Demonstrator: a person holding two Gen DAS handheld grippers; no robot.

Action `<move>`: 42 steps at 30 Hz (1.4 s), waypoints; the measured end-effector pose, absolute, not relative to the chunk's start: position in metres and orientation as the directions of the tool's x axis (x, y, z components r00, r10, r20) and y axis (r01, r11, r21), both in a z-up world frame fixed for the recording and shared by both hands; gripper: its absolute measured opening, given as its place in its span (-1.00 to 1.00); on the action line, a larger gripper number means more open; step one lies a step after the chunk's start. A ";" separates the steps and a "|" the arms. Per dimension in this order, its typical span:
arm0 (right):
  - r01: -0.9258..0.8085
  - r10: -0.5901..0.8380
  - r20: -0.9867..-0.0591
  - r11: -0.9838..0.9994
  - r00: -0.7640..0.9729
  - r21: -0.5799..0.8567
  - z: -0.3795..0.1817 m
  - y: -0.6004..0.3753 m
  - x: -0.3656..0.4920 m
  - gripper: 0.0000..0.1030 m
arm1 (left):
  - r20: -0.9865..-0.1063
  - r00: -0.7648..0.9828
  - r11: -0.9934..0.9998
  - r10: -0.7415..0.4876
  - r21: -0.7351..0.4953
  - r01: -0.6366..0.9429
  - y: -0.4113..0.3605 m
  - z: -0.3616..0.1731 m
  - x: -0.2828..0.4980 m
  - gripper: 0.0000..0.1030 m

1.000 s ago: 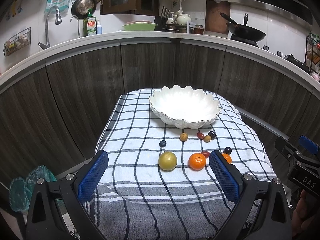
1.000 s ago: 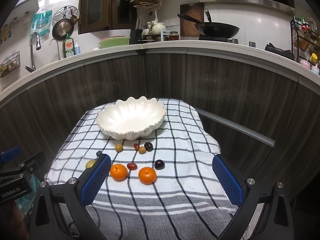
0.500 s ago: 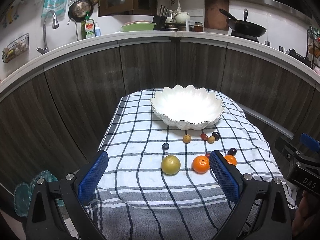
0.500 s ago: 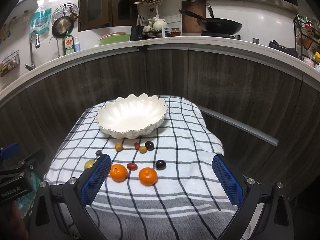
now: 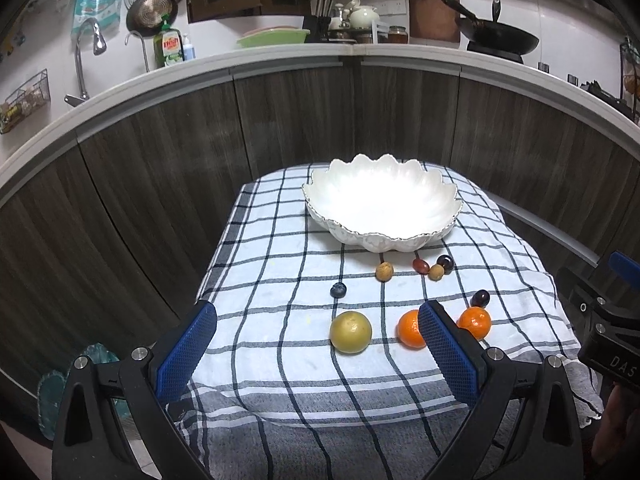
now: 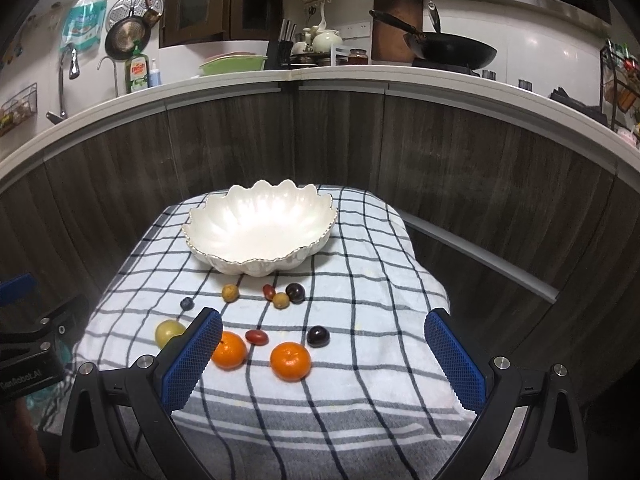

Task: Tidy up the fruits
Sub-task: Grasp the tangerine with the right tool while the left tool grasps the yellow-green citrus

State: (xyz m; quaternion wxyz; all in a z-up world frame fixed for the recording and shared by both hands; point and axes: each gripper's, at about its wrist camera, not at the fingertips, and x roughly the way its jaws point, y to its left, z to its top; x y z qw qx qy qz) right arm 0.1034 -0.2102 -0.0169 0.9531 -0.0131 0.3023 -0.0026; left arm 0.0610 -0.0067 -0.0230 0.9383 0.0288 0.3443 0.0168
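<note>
"dish" on the green soap bottle, "DAS" on the right claw, "GenRobot.AI" on the left claw

Left black two-finger gripper with blue pads: jaws spread wide, nothing between them, held level and pointing forward.
Right black two-finger gripper with blue pads: jaws equally wide apart, empty, level.
</note>
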 end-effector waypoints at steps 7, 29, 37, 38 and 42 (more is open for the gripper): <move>-0.006 -0.019 -0.603 0.999 0.797 -0.039 -0.025 -0.208 0.119 0.99 | -0.672 0.739 0.997 0.043 0.077 0.012 -0.009 -0.032 0.076 0.99; -0.046 0.020 -0.669 0.999 0.743 -0.022 -0.067 -0.202 0.166 0.94 | -0.748 0.663 0.998 -0.002 0.040 0.048 -0.004 -0.081 0.119 0.97; -0.076 0.044 -0.722 0.997 0.691 -0.012 -0.093 -0.197 0.178 0.68 | -0.780 0.625 0.996 -0.018 0.040 0.078 -0.009 -0.106 0.131 0.87; -0.078 0.049 -0.728 0.997 0.684 -0.007 -0.096 -0.197 0.179 0.63 | -0.784 0.620 0.996 -0.022 0.037 0.083 -0.009 -0.109 0.132 0.87; -0.078 0.049 -0.748 0.997 0.662 -0.004 -0.106 -0.196 0.182 0.61 | -0.797 0.604 0.995 -0.026 0.038 0.094 -0.011 -0.118 0.138 0.83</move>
